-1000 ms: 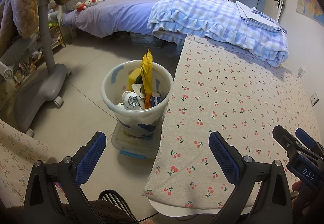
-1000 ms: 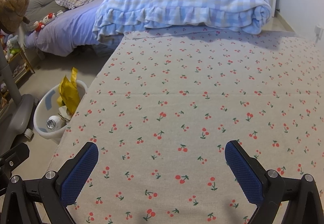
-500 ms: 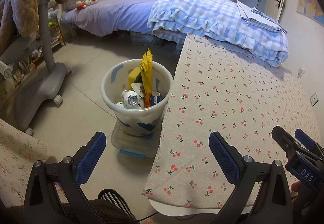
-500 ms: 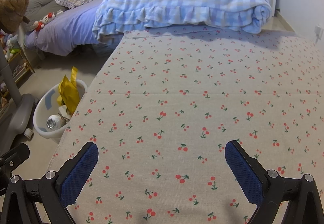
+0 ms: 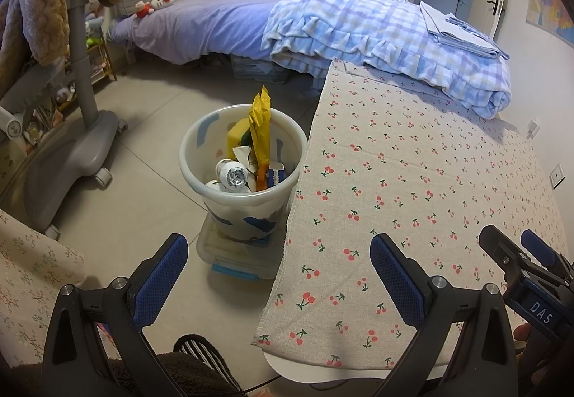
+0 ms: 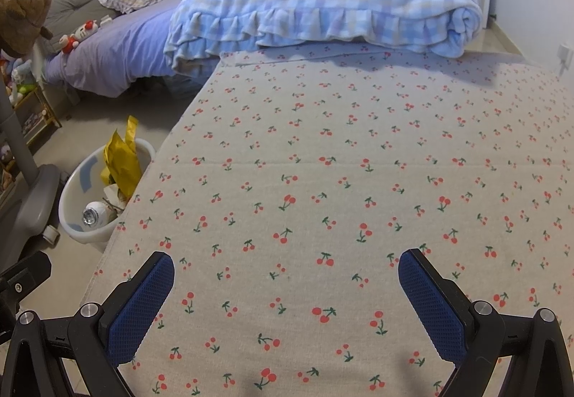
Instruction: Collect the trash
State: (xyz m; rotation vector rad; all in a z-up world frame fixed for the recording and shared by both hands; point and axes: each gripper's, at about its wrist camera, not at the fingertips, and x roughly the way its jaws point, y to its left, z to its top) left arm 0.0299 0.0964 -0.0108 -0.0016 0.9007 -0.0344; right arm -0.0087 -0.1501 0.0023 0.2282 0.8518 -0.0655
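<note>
1. Trash sits in the white bin [image 5: 244,181] on the floor, just beside the left edge of the desk [image 5: 412,181]: a yellow wrapper [image 5: 261,131] standing upright above the rim, a yellow sponge-like block [image 5: 236,138], a white bottle [image 5: 233,176] and torn paper scraps.
2. Bin itself stands on a clear lidded box [image 5: 236,258].
3. Left gripper [image 5: 276,264] hovers low, straddling the desk edge, its fingers [image 5: 163,275] wide apart and holding nothing.
4. Right gripper [image 6: 285,293] hovers over the cherry-print cloth, fingers [image 6: 430,303] likewise spread with nothing between them.
5. No loose item shows anywhere on the cloth in either view, so the collecting looks finished, or nearly so; both tools seem parked at rest.
6. Floor around the bin shows no litter that I can make out, though the area near the chair base [image 5: 68,153] is dim.
7. Next move, if any remains, calls for a look for a missed piece; the tall wrapper might need pressing down so it does not tip out.
</note>
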